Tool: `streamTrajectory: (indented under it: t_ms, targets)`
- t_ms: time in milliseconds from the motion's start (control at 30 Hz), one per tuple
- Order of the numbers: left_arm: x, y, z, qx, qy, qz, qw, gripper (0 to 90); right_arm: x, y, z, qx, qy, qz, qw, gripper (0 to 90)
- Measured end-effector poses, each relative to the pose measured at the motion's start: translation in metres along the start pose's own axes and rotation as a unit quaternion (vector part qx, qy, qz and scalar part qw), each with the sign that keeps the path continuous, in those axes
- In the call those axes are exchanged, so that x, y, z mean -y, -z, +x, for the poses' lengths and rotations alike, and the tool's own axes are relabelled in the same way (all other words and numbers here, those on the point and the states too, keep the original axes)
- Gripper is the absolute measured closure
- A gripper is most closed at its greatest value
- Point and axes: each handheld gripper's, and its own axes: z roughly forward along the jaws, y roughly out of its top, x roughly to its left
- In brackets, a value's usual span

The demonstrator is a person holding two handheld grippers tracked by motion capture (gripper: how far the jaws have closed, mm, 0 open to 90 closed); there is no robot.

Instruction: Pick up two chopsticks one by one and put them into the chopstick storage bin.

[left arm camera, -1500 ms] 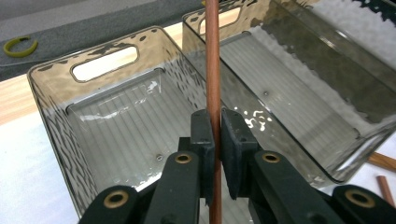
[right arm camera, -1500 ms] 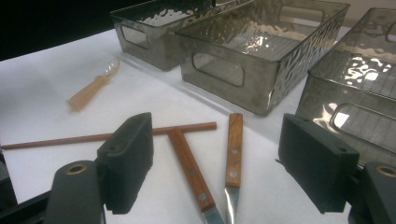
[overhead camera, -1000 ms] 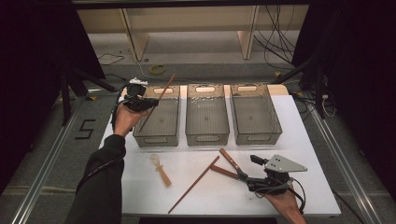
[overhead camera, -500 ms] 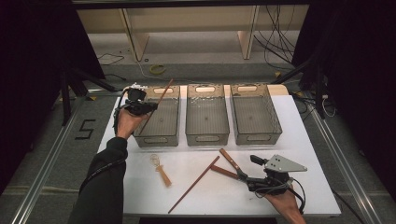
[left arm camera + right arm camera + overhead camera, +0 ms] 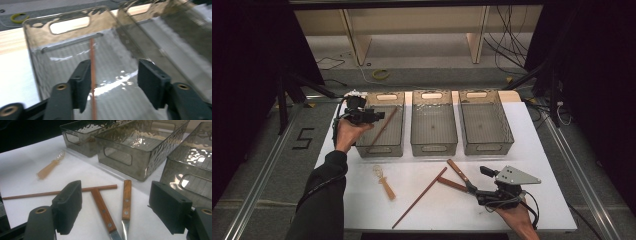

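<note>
Left gripper (image 5: 113, 82) opening over left bin (image 5: 398, 102), chopstick (image 5: 93, 75) loose between jaws; right gripper (image 5: 115, 207) hovering open above knives (image 5: 126, 202).

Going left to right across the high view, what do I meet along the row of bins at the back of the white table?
Left gripper, jaws just opened, beside the chopstick leaning in the left bin → middle bin → right bin.

White table (image 5: 542, 150), three bins (image 5: 434, 131), knives (image 5: 458, 172)
</note>
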Motion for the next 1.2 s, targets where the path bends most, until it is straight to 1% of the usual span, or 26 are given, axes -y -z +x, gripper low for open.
streamTrajectory:
  t_ms: [67, 133, 167, 200, 233, 267, 300, 367, 400, 433, 500, 533, 567, 600, 667, 733, 800, 900, 1033, 1100, 1200]
  targets:
    - [0.001, 0.007, -0.008, 0.011, -0.006, 0.005, 0.9999, 35.6, 0.0, 0.0, 0.0, 0.001, -0.001, -0.001, 1.0, 27.4]
    - [0.005, 0.015, -0.016, 0.027, -0.009, 0.004, 0.9996, 34.8, 0.0, 0.0, 0.0, 0.001, -0.001, -0.001, 1.0, 27.4]
    - [0.007, 0.018, -0.021, 0.037, -0.005, 0.004, 0.9993, 33.4, 0.0, 0.001, 0.0, 0.001, -0.002, -0.001, 1.0, 27.4]
    - [0.01, 0.022, -0.026, 0.047, -0.01, 0.004, 0.9989, 31.9, 0.0, 0.0, 0.0, 0.002, -0.002, -0.001, 1.0, 27.4]
    - [0.013, 0.025, -0.031, 0.052, -0.019, 0.007, 0.9984, 29.7, 0.0, 0.0, 0.0, 0.001, -0.002, -0.001, 1.0, 27.4]
    - [0.016, 0.029, -0.035, 0.057, -0.028, 0.007, 0.9979, 28.6, 0.0, 0.0, 0.0, 0.0, 0.0, 0.0, 1.0, 27.3]
    - [0.021, 0.032, -0.038, 0.065, -0.032, 0.003, 0.9973, 28.3, 0.0, 0.0, 0.001, 0.0, 0.0, 0.0, 1.0, 27.3]
    - [0.029, 0.039, -0.044, 0.078, -0.026, -0.006, 0.9966, 27.6, 0.0, 0.0, 0.001, 0.0, 0.001, -0.002, 1.0, 27.4]
    - [0.032, 0.039, -0.047, 0.08, -0.029, 0.001, 0.9964, 28.3, 0.0, 0.0, 0.001, 0.0, 0.0, 0.0, 1.0, 27.3]
    - [0.034, 0.04, -0.051, 0.076, -0.034, 0.009, 0.9965, 27.4, -0.001, 0.0, 0.001, 0.0, -0.001, 0.002, 1.0, 27.3]
    - [0.04, 0.043, -0.06, 0.077, -0.044, 0.008, 0.9961, 27.1, -0.001, -0.001, 0.001, -0.001, 0.002, 0.003, 1.0, 27.3]
    - [0.042, 0.043, -0.063, 0.078, -0.048, 0.017, 0.9956, 26.6, -0.001, 0.0, 0.002, 0.001, 0.003, 0.004, 1.0, 27.3]
    - [0.044, 0.043, -0.067, 0.075, -0.05, 0.024, 0.9956, 24.0, -0.001, 0.0, 0.002, 0.0, 0.003, 0.002, 1.0, 27.3]
    - [0.047, 0.043, -0.07, 0.074, -0.049, 0.028, 0.9956, 24.0, -0.001, 0.0, 0.002, 0.0, 0.003, 0.002, 1.0, 27.3]
    - [0.052, 0.043, -0.077, 0.082, -0.058, 0.043, 0.994, 23.1, -0.001, 0.0, 0.002, -0.001, 0.002, 0.004, 1.0, 27.3]
    - [0.057, 0.043, -0.084, 0.085, -0.062, 0.051, 0.9932, 21.9, -0.001, 0.0, 0.002, 0.0, 0.002, 0.005, 1.0, 27.3]
    - [0.06, 0.043, -0.091, 0.087, -0.069, 0.06, 0.9919, 21.6, -0.001, 0.0, 0.002, 0.001, 0.003, 0.005, 1.0, 27.3]
    - [0.065, 0.046, -0.099, 0.087, -0.066, 0.055, 0.9925, 21.5, -0.001, 0.0, 0.002, 0.002, 0.004, 0.006, 1.0, 27.3]
    - [0.074, 0.045, -0.11, 0.091, -0.075, 0.071, 0.9905, 21.3, -0.001, 0.0, 0.002, 0.004, 0.004, 0.007, 1.0, 27.3]
    - [0.079, 0.045, -0.115, 0.09, -0.075, 0.075, 0.9903, 21.2, -0.001, 0.0, 0.002, 0.004, 0.004, 0.007, 1.0, 27.3]
    - [0.085, 0.044, -0.122, 0.091, -0.078, 0.086, 0.989, 21.3, -0.001, 0.001, 0.002, 0.004, 0.004, 0.006, 1.0, 27.3]
